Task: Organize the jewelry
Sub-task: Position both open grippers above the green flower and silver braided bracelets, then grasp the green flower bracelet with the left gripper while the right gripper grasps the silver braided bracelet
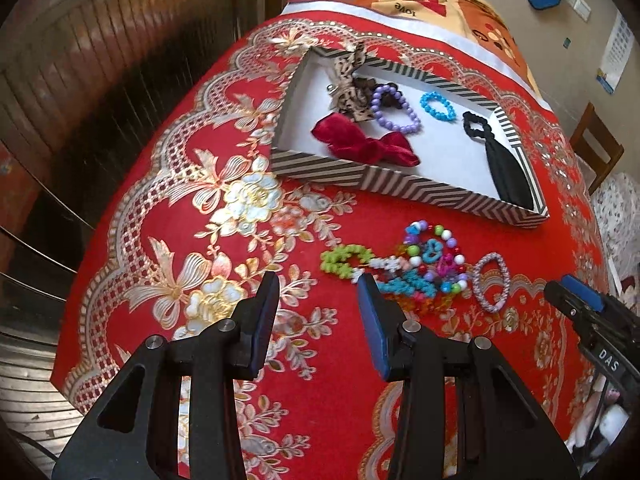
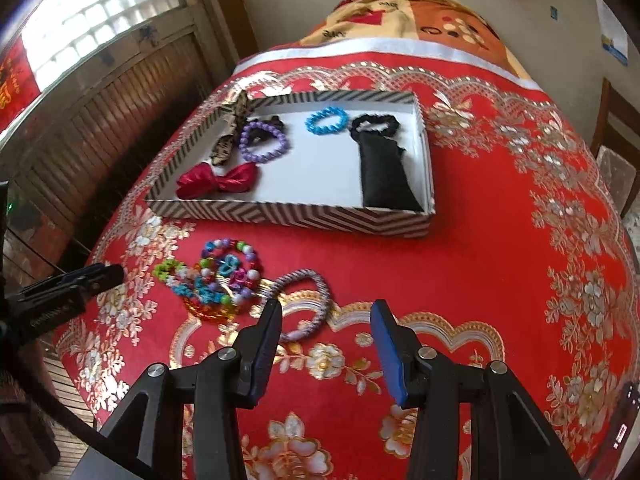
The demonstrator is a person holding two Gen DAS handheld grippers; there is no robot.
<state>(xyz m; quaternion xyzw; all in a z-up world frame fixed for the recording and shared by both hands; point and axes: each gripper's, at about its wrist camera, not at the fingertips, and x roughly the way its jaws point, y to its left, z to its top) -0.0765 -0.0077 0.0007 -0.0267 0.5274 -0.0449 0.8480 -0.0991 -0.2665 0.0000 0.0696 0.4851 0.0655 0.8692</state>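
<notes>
The desk (image 1: 304, 216), draped in a red cloth with gold and silver flowers, carried everything; on it sat a shallow box (image 2: 288, 216) with chevron-striped walls and a white floor, and inside lay a black hair tie with a long fabric tail (image 2: 384, 168) at the right end, a red velvet bow (image 2: 218, 180) at the near left corner, a leopard-print bow (image 1: 352, 80) leaning on the far left wall, a purple bead bracelet (image 2: 264, 140) beside it, and a small blue bead bracelet (image 2: 326, 120) near the far wall; in front of the box, on the cloth, lay a tangled pile of multicoloured bead bracelets (image 2: 216, 276), and just right of it, touching its edge, a single lilac-and-silver bracelet (image 2: 308, 304); the left gripper (image 1: 318, 288) hung above the cloth with its jaws wide apart and holding nothing, the pile lying just beyond and right of its right finger; the right gripper (image 2: 326, 316) was likewise wide apart and empty, the lilac-and-silver bracelet lying partly behind its left finger and reaching into the gap between the jaws.
</notes>
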